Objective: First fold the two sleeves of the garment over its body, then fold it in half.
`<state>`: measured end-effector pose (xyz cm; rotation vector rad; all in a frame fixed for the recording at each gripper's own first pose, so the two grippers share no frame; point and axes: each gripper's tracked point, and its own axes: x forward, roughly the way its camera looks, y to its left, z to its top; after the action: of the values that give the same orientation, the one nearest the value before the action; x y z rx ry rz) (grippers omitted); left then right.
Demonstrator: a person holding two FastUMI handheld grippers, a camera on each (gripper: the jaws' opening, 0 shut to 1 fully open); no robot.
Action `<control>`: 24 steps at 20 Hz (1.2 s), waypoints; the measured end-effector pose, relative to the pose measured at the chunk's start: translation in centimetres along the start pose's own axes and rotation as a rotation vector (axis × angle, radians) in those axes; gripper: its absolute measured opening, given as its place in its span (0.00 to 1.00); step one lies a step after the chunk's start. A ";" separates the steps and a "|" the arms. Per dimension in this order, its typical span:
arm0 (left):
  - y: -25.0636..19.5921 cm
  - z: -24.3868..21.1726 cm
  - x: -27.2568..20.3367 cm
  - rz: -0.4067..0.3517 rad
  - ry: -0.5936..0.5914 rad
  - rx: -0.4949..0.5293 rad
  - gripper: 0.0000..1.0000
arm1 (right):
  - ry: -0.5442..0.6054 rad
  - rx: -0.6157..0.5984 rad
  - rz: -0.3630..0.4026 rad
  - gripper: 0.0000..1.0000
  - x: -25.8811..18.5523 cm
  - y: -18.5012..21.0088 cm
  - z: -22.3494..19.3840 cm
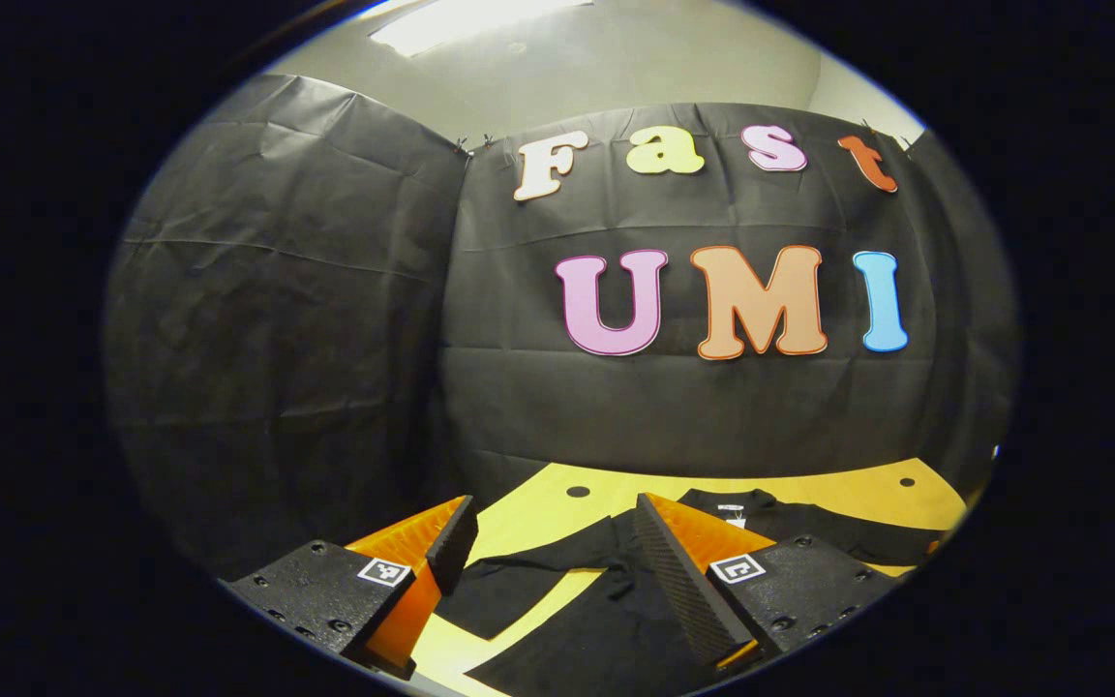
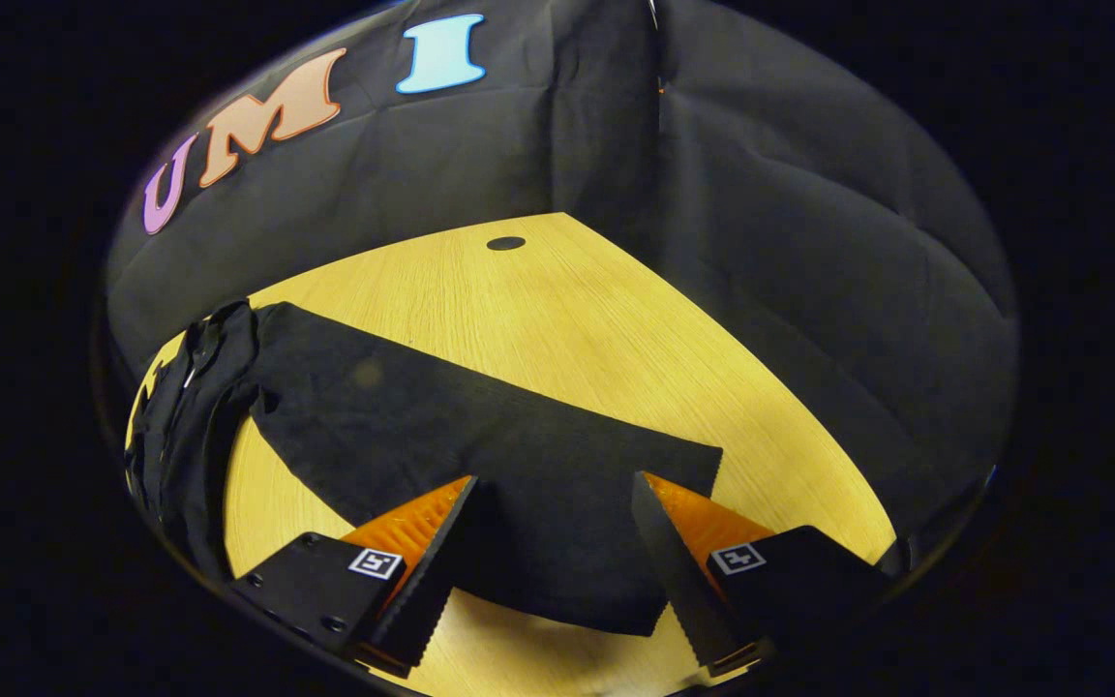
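While my left claw [image 1: 553, 557] is hanging spread above the shirt [image 1: 606, 620] on the worktop [image 1: 858, 494], my right claw [image 2: 553, 542] is gaping over a flat sleeve [image 2: 480, 436]; pinching only its edge risks slipping.

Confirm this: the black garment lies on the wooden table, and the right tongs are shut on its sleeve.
Not shut. In the right gripper view the right tongs stand open, fingers apart above the sleeve of the black garment, which does lie on the wooden table.
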<state>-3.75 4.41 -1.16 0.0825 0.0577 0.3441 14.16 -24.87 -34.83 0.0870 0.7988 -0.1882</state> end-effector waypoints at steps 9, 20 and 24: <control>-0.2 -0.9 0.2 -0.012 0.023 -0.027 0.98 | -0.011 -0.046 0.048 0.39 -0.1 3.0 -0.2; 1.1 -0.7 -0.1 -0.007 0.016 -0.031 0.98 | 0.041 -0.045 -0.002 0.09 -0.4 3.6 -0.2; 1.9 -0.8 -0.1 -0.010 0.024 -0.022 0.98 | 0.021 -0.030 -0.007 0.07 -1.4 4.4 1.0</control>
<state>-4.56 6.21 -1.76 0.0561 0.0782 0.3360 14.78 -20.48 -33.12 0.0581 0.8232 -0.1816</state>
